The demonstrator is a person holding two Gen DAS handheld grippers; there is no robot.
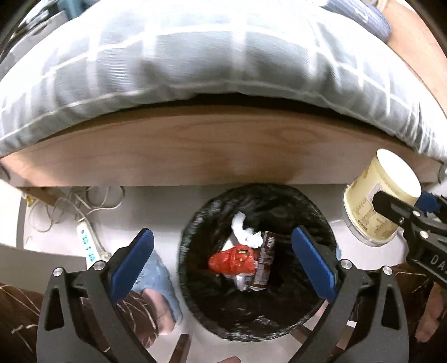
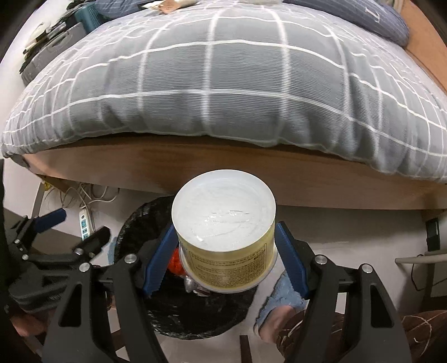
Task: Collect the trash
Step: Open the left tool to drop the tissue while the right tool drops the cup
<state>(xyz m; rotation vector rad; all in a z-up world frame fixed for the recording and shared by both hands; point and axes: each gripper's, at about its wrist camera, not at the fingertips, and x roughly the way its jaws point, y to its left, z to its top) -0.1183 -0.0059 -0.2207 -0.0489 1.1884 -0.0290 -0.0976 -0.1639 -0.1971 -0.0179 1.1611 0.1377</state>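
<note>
While right tongs [image 2: 220, 258] grip tub [image 2: 223, 223]

Ahead of you, a grey quilt [image 2: 223, 83] with a white grid pattern overhangs the wooden bed frame [image 1: 212, 156]. To the far right lies a dark blue striped pillow [image 2: 371, 16]. On the pale floor [image 1: 145, 212] at left, note a white power strip [image 1: 88, 241] among tangled white cables [image 1: 83, 201].
</note>
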